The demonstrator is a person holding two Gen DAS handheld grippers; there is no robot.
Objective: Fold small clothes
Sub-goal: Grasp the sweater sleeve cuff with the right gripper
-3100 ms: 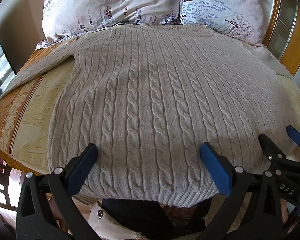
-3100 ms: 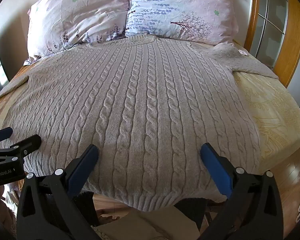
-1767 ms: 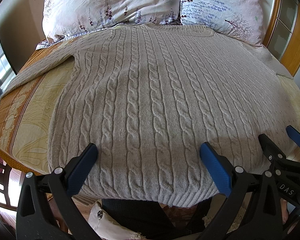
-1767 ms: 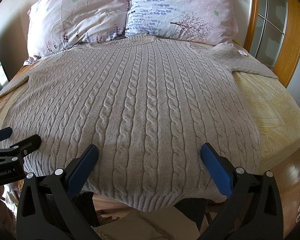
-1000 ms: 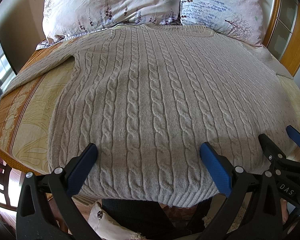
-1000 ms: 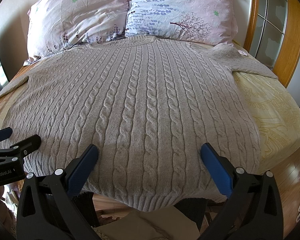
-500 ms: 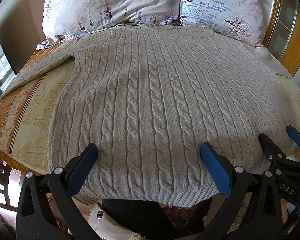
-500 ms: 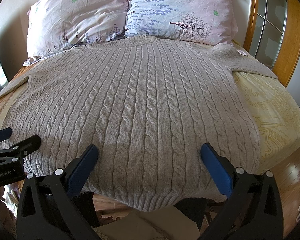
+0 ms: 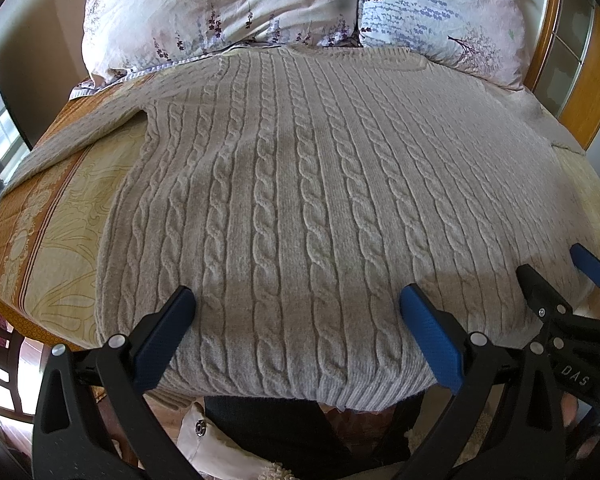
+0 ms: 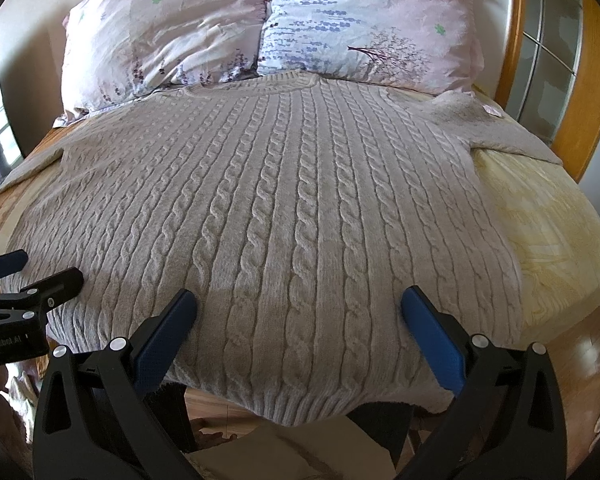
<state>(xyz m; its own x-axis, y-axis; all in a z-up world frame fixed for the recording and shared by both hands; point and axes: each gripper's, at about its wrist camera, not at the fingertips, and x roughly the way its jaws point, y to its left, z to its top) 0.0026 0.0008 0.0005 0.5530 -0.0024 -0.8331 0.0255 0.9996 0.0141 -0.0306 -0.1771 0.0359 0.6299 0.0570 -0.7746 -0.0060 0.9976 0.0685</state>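
Two floral pillows (image 10: 260,36) against wooden headboard (image 10: 592,92); yellow patterned bedspread (image 10: 548,220) on bed; wooden floor (image 10: 580,364) below.

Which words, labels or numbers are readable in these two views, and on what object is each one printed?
"DAS": on the right hand-held gripper, seen in the left wrist view.
"GenRobot.AI": on the left hand-held gripper, seen in the right wrist view; small, partly blurred.
The sweater and pillows show no text.
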